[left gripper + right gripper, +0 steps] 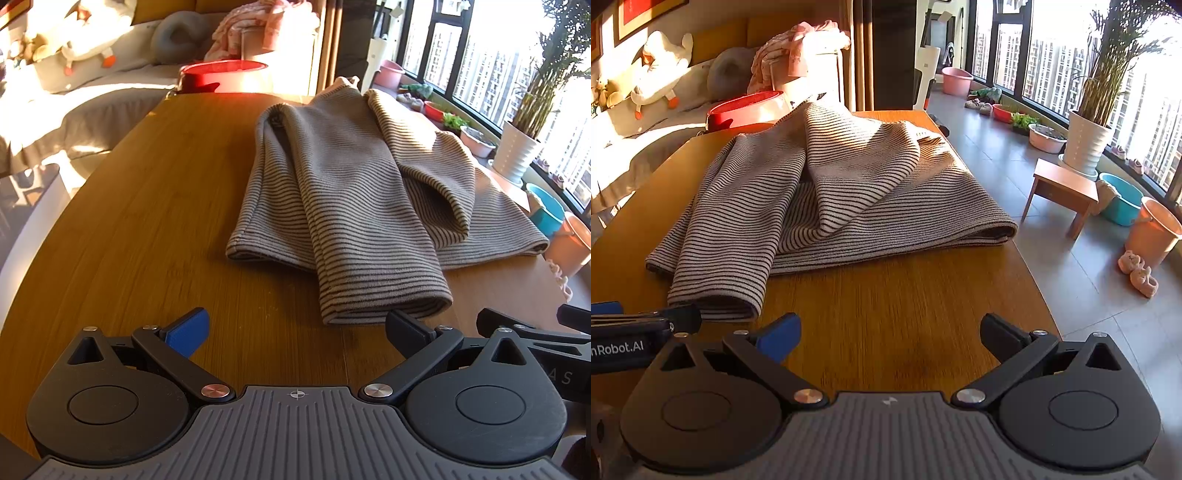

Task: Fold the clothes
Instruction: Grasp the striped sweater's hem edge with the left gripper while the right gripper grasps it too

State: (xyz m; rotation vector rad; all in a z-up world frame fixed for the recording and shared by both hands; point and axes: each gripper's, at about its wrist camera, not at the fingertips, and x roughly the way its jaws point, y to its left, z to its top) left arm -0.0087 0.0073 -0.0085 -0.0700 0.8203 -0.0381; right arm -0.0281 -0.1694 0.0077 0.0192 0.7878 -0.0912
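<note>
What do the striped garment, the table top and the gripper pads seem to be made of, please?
Garment: looks like a soft, thickish knit, matte, with fine woven-in stripes and rounded folds.
Table: wood or bamboo-look board, smooth satin finish, showing straight grain strips; possibly veneer.
Pads: probably moulded plastic or rubber, one blue, one black; hard to tell which.

Two low wrist views, shared table point(147, 206)

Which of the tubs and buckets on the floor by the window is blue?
The blue tub, between the wooden stool and the orange bucket. The other basins along the window are pink or red.
</note>
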